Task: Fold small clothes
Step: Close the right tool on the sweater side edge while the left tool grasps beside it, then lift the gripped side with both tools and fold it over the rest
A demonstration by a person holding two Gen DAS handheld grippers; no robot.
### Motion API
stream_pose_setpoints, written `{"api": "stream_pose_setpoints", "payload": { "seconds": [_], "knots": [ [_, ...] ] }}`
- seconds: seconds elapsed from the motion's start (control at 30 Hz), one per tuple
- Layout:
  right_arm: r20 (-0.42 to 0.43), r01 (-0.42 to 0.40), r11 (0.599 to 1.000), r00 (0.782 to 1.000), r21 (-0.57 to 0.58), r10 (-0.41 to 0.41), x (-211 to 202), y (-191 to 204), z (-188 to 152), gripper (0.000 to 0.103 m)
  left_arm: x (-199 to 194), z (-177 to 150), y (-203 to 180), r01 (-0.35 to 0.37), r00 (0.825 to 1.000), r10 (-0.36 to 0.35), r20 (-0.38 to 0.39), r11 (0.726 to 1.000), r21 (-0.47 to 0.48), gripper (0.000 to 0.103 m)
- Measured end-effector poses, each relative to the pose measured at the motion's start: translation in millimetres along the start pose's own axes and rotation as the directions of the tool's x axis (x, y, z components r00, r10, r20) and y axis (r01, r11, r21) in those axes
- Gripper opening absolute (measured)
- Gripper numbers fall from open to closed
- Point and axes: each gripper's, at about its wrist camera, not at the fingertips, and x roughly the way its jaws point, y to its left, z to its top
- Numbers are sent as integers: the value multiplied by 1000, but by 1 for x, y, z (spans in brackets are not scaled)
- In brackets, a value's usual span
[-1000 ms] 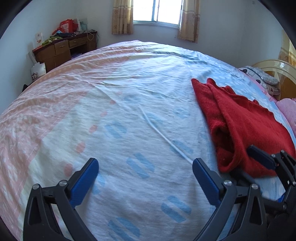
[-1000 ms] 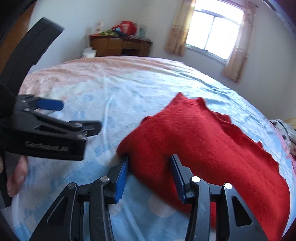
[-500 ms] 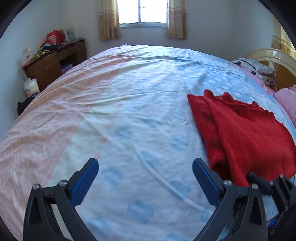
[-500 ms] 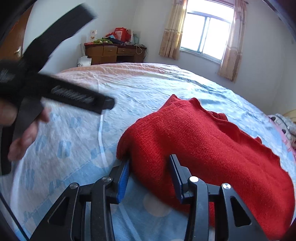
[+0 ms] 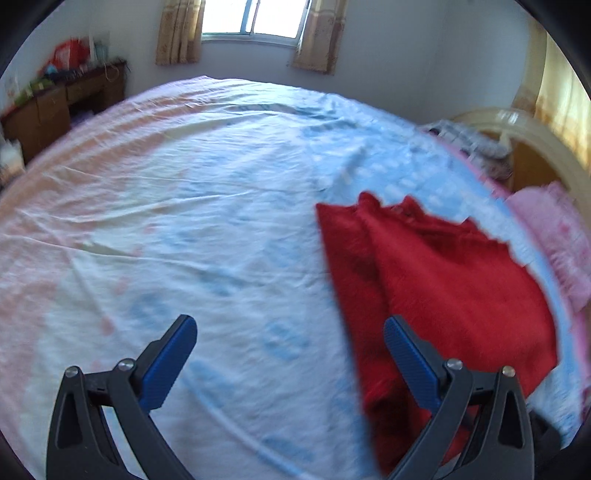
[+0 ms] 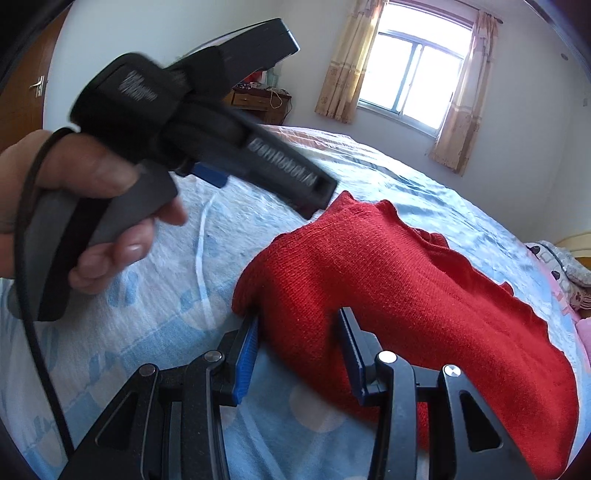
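A red knitted garment lies folded on the bed, right of centre; it also shows in the right wrist view. My left gripper is open and empty, above the sheet, its right finger over the garment's left edge. In the right wrist view the left gripper's body and the hand that holds it hang above the bed at upper left. My right gripper is partly closed around the garment's near folded corner; the fabric bulges between the blue pads.
The bed has a pink, white and blue patterned sheet. A wooden desk with clutter stands at far left. A window with curtains is on the far wall. Pillows and a headboard are at right.
My left gripper has risen and swung right, so its right finger now sits over the red garment's edge. My right gripper has stayed on the garment's corner.
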Motion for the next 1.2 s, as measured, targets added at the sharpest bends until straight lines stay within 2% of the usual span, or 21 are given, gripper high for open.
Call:
{"api": "stream_pose_setpoints", "payload": {
  "seconds": [0.03, 0.1, 0.33, 0.53, 0.63, 0.7, 0.77, 0.83, 0.9, 0.97, 1.07, 1.2],
  "knots": [
    [0, -1, 1000, 1000, 1, 1, 0, 0, 0, 43, 3, 2, 1, 34, 999, -34, -1, 999, -22, 103],
    [2, -2, 1000, 1000, 3, 2, 0, -1, 0, 43, 8, 5, 1, 56, 998, -56, -12, 997, -44, 103],
    [3, -3, 1000, 1000, 2, 3, -1, 0, -1, 43, 19, 23, -11, 122, 993, -122, -3, 992, -38, 102],
    [2, 6, 1000, 1000, -7, -6, -2, 4, -1, 43, 44, 31, -14, 176, 981, -181, -65, 982, -71, 102],
    [0, -2, 1000, 1000, -10, 2, -2, 4, -1, 43, 50, 33, -14, 195, 977, -200, -72, 978, -73, 94],
    [-1, -1, 1000, 1000, -12, 1, -2, 5, -1, 43, 51, 35, -15, 204, 975, -209, -73, 976, -76, 82],
    [-2, -1, 1000, 1000, -13, 1, -2, 5, -1, 43, 54, 35, -13, 209, 974, -215, -67, 974, -85, 78],
    [-3, 0, 1000, 1000, -15, 0, -2, 6, 0, 43, 55, 34, -15, 219, 973, -224, -61, 973, -77, 64],
    [-3, 4, 1000, 1000, -19, -4, -1, 7, 0, 43, 57, 31, -17, 236, 967, -241, -81, 969, -70, 36],
    [-3, 0, 1000, 1000, -24, 0, -2, 9, 0, 37, 57, 29, -20, 254, 962, -258, -86, 966, -55, 24],
    [-5, 2, 1000, 1000, -31, -2, -2, 9, 1, 19, 55, 30, -18, 260, 959, -266, -93, 963, -75, 19],
    [-5, -22, 1000, 1000, 4, 22, -7, -1, 4, 14, 51, 34, -16, 247, 958, -261, -115, 961, -126, 15]
  ]
}}
